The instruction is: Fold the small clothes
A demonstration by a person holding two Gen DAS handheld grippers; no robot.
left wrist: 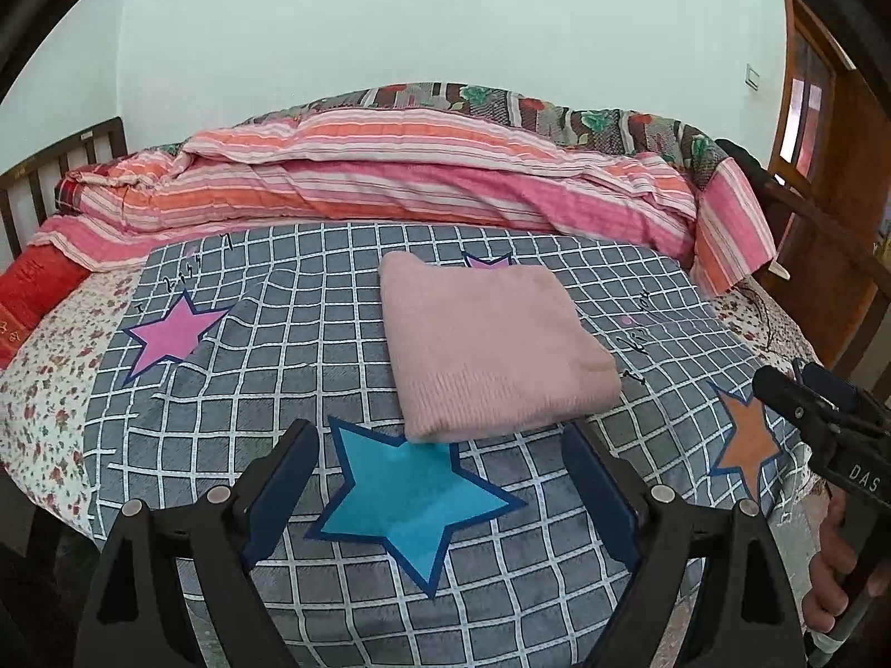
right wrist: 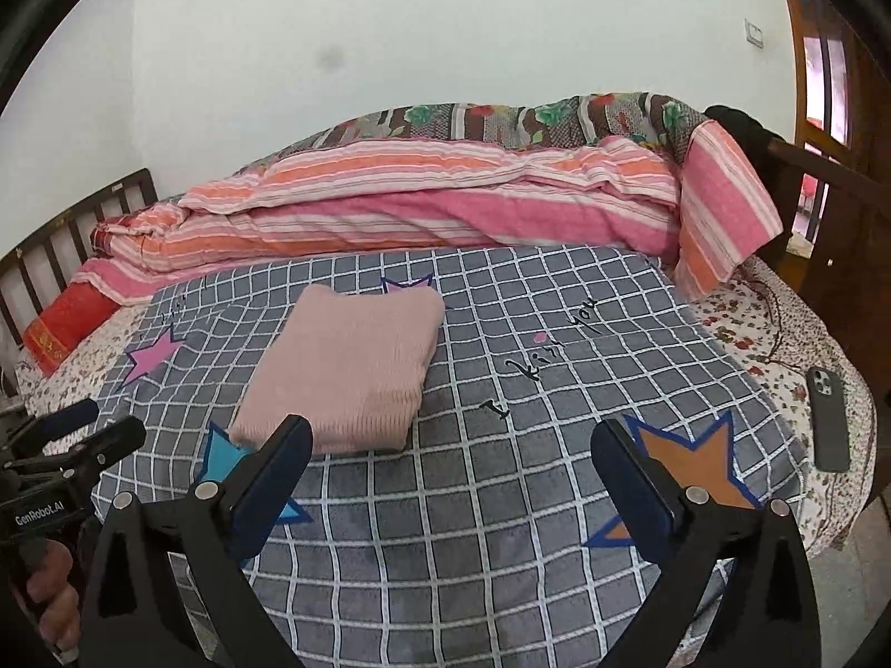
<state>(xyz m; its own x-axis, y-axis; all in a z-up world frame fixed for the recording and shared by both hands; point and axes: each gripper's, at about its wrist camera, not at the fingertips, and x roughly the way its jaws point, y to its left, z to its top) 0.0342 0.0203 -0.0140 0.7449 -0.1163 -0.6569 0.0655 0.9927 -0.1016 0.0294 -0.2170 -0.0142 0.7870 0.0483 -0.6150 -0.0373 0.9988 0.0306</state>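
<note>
A pink knitted garment [left wrist: 490, 345] lies folded into a neat rectangle on the grey checked blanket [left wrist: 312, 300] with coloured stars. In the right wrist view the same pink garment [right wrist: 345, 367] rests left of centre. My left gripper [left wrist: 440, 440] hovers open above the blanket, just short of the garment's near edge, with nothing between its fingers. My right gripper [right wrist: 451, 440] stands wide open over the blanket [right wrist: 501, 501], to the right of the garment and apart from it, holding nothing.
A rolled pink and orange striped quilt [left wrist: 423, 178] runs along the back of the bed. A red pillow [left wrist: 33, 289] sits at the far left. A dark phone [right wrist: 828, 417] lies near the bed's right edge. Wooden bed rails stand at both sides.
</note>
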